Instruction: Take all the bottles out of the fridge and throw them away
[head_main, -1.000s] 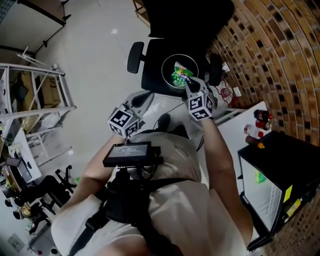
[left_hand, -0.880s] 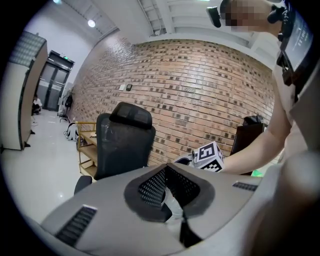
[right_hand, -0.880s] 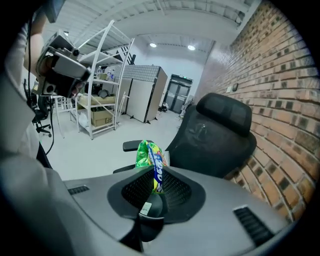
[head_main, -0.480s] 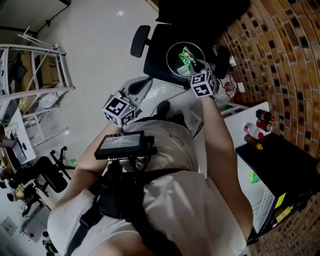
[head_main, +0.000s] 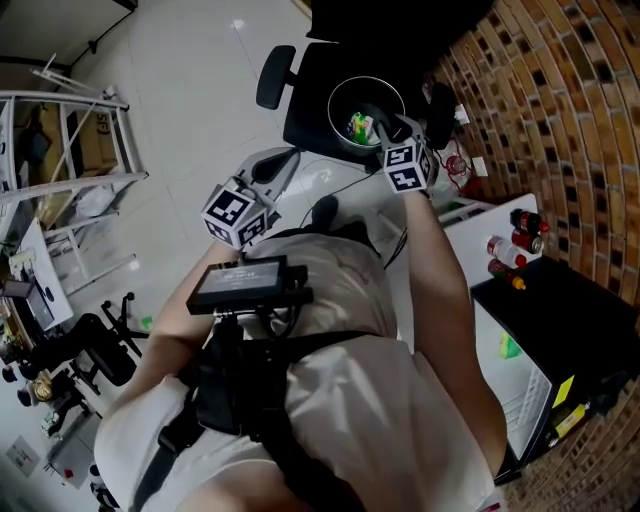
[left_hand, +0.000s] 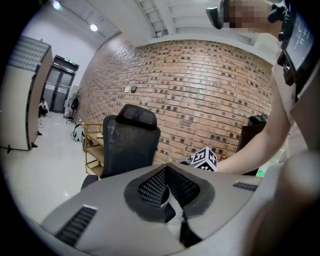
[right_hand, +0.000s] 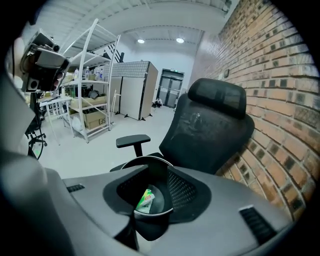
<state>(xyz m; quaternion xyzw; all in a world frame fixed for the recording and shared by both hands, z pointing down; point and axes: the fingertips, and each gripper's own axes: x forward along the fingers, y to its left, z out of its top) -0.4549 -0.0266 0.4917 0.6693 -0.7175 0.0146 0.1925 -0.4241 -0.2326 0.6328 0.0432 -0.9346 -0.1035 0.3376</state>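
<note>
Brick makes up the wall (head_main: 560, 90) along the person's right, and against it stands the black fridge (head_main: 580, 330), with something small and green at its pale front. Ahead is a black office chair (head_main: 305, 125), and on its seat sits a round black bin (head_main: 340, 96). The right claw (head_main: 390, 140) is held out over the near rim of the bin with its jaws spread and nothing between them; its own view looks through the gap straight down into the bin. The left claw (head_main: 272, 172) hangs nearer the person's body, well to the left of the bin, also spread and empty. A few red-capped bottles (head_main: 515, 245) stand together on the white desk (head_main: 470, 235) beside the fridge. One green bottle (head_main: 358, 127) lies inside the bin.
</note>
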